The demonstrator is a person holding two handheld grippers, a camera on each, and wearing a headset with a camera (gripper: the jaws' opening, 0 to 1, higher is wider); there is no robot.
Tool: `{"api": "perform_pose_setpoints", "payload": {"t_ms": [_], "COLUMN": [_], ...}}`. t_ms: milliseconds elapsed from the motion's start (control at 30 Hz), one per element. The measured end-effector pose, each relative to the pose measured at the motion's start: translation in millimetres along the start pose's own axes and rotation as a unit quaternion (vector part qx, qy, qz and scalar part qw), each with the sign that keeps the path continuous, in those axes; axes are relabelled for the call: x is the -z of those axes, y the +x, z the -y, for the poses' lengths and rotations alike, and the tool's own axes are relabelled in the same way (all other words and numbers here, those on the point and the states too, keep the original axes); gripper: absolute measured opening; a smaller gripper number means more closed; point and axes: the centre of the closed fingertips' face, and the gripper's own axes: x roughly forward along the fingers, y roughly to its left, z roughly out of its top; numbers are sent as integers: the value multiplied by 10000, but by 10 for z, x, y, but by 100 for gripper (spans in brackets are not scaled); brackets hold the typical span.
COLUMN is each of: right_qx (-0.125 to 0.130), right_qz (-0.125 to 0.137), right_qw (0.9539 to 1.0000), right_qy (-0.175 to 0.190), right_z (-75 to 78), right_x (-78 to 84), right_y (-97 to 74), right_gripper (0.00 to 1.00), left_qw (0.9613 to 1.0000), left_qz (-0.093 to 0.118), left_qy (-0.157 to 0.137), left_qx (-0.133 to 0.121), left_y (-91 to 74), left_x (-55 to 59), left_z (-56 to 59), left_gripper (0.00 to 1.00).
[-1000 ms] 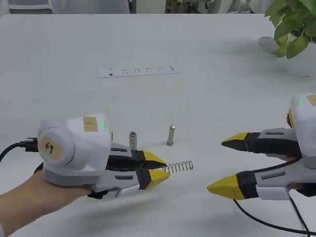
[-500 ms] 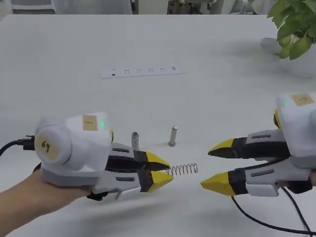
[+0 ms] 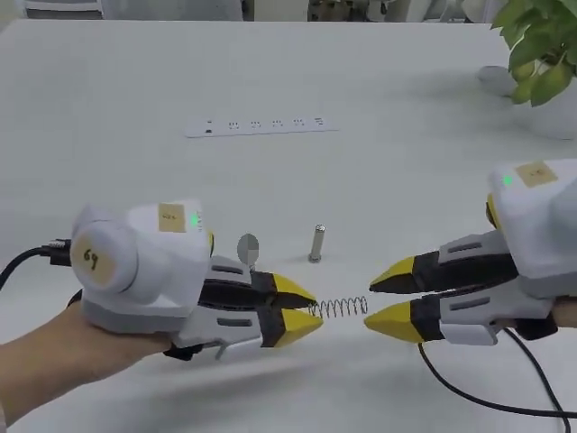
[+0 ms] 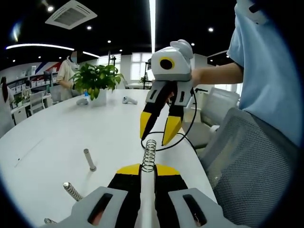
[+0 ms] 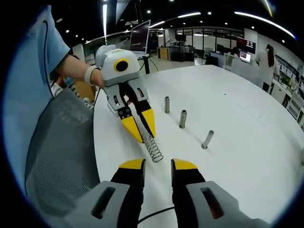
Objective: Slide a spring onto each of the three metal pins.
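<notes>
Hiding one pin's (image 3: 248, 245) base, left gripper (image 3: 314, 310) pinches a spring (image 3: 343, 308).

1. 1 white power strip (image 3: 261, 127) lies flat on the white table (image 3: 108, 90).
2. 1 leafy potted plant (image 3: 536, 54) stands at the table's far right.
3. 1 grey mesh chair (image 4: 247, 164) sits beside the table.

spring (image 3: 338, 308): near end hidden between the left gripper (image 3: 311, 311) tips | pin (image 3: 247, 246): blurred, lower part behind that gripper's body | plant (image 3: 539, 45): cut by the top and right edges | right gripper (image 3: 371, 305): rear cut by the right edge
</notes>
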Motion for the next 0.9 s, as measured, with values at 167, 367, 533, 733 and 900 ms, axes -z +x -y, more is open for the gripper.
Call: {"api": "perform_pose_setpoints", "payload": {"t_ms": [167,367,533,733,900], "right_qx": [-36,-108,-151,-157,-156], "right_qz": [-12,-46,-62,-116,-227], "right_qw": [10000,9998,9998,9996,9989], "right_qy": [-75,-133,-142,-220,-369], "right_z": [-12,-31,-48,-57,-52], "right_x": [-28,-44,-45,-41,-66], "right_y": [17,32,38,41,37], "right_gripper": [15,12,10,8,8], "left_qw": [10000,10000,10000,10000,10000], "left_qz": [1,14,21,21,39], "left_qy": [6,3,2,-6,-6], "left_qx": [12,30,35,47,27], "left_y": [-9,-14,-15,-15,-17], "left_x": [-9,-23,-27,-22,-30], "left_z": [7,18,20,26,18], "left_gripper": [2,2,2,2,2]}}
